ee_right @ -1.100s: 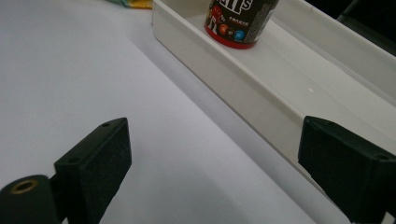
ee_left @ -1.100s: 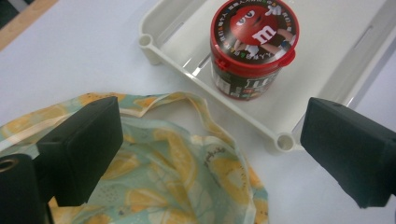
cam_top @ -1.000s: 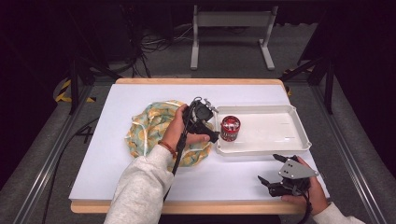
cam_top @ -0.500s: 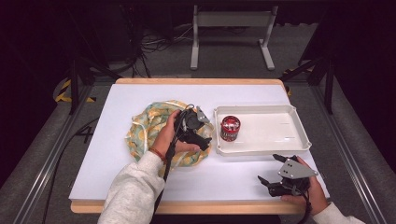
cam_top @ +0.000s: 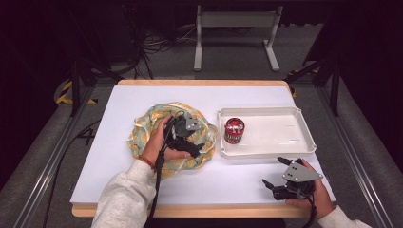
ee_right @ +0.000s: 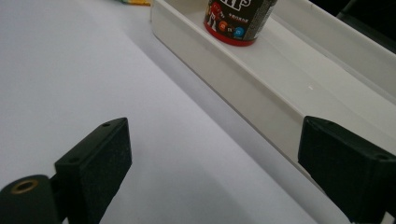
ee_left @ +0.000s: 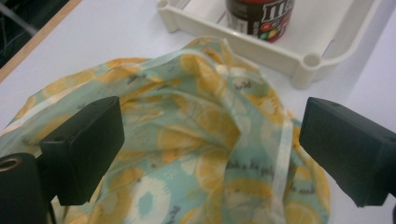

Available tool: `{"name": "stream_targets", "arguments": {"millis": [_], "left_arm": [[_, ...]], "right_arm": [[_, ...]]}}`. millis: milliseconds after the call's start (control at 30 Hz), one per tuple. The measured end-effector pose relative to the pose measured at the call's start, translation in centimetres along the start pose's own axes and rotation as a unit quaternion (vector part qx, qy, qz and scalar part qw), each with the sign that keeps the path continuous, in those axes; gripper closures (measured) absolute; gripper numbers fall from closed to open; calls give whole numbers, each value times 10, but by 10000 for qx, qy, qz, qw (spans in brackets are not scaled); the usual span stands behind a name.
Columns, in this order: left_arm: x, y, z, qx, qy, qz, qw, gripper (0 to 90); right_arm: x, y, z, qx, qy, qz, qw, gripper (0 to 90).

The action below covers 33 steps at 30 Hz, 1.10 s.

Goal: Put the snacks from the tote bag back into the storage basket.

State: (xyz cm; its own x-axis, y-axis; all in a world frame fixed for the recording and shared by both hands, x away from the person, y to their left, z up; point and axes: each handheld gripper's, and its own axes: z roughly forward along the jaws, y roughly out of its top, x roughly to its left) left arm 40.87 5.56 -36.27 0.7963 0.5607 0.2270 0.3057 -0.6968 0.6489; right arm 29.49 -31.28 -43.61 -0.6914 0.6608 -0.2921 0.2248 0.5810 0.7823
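**Left gripper drops back over the cloth bag**

Since a second ago the left gripper (cam_top: 197, 142) has drawn leftward and nearer, away from the candy tub (cam_top: 234, 130) and onto the lemon-print cloth bag (cam_top: 142, 135), which lies crumpled at mid-table left of the white tray (cam_top: 294, 142). Its jaws stand wide with fabric beneath them, nothing pinched (a fold rises between them in the left gripper view). The step looks like reaching for the bag; next it should lower and close on that fold. The tub stands upright in the tray's left end. The right gripper (cam_top: 273, 183) rests near the table's near right edge, jaws wide and empty. The tray's corner sits close to the bag.
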Motion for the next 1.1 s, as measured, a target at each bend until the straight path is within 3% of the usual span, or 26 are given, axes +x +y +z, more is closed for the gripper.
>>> {"name": "stream_targets", "arguments": {"millis": [167,267,333,400,600,933,1100], "left_arm": [[3,-10,-9,-133,121,117,9998,88],[3,-14,-11,-93,232,151,9996,103],[4,-18,-13,-68,159,158,9997,114],[3,-22,-14,-49,315,236,9992,112],[9,-35,-19,-109,136,-6,9998,84],[17,-58,-34,-300,285,-88,9991,73],[18,-67,-39,-250,392,-41,9989,73]], "right_arm": [[0,0,0,3,-3,-8,10000,105],[1,0,0,-1,-6,-11,10000,105],[1,1,0,-22,-10,-39,10000,104],[1,1,0,-12,-4,-38,10000,105],[2,1,0,-1,-3,-38,10000,105],[1,2,-1,-46,-27,-25,10000,104],[1,2,-1,-67,-25,-21,10000,104]]}}
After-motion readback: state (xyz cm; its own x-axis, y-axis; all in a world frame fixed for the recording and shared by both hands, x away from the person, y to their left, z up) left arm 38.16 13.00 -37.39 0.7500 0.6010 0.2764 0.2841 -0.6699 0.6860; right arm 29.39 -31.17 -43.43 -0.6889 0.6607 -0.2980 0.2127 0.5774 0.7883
